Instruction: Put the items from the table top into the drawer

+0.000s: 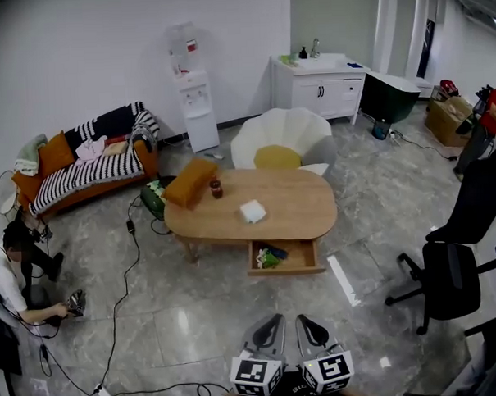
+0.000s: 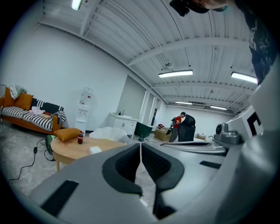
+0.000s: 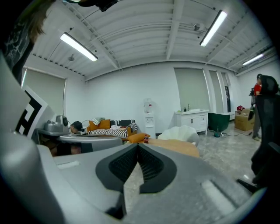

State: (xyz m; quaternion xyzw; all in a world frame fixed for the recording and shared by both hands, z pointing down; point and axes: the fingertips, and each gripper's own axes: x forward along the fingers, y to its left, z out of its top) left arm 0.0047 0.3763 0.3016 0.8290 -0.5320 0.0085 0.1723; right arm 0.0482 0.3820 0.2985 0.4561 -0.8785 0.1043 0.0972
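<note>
**Head view, with both gripper views.** The items I am to clear lie on the oval wooden table, well ahead of my grippers. An orange cushion sits at the table's left end, and a small dark bottle with a red band stands just beside it. A flat white square packet lies near the middle. The drawer under the table's near edge stands pulled out, with a green and dark item in its left part. My left gripper and right gripper sit side by side low in the foreground. Each has its jaws pressed together with nothing between them. The floor is glossy grey stone tile, crossed by a black cable. Behind the table is a white petal-shaped armchair. Along the white wall stand a water dispenser, a sink cabinet and an orange sofa with a striped throw. A black office chair stands at right. A person crouches at far left.
</note>
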